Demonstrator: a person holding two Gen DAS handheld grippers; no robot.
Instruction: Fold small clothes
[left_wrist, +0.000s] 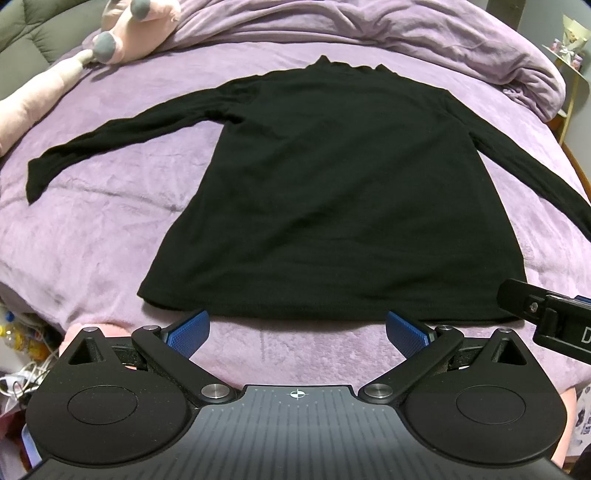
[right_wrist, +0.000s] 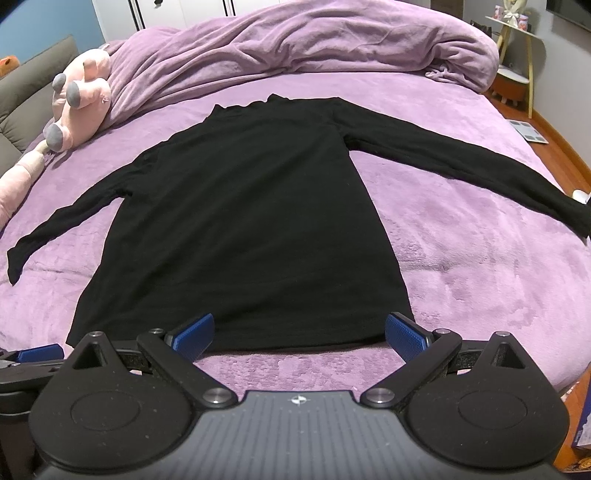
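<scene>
Shirt (left_wrist: 332, 192) right sleeve cut off in left view, jaws apart

A purple bed (left_wrist: 110, 206) carries a black shirt (left_wrist: 332, 192), plush toy (left_wrist: 125, 33) and rumpled blanket (right_wrist: 295, 48).

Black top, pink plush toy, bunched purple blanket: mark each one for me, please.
Black top (left_wrist: 332, 192), left wrist view, middle of its body.
Pink plush toy (right_wrist: 86, 107), right wrist view, its body above the grey paws.
Bunched purple blanket (right_wrist: 314, 48), right wrist view, its heaped folds.
</scene>
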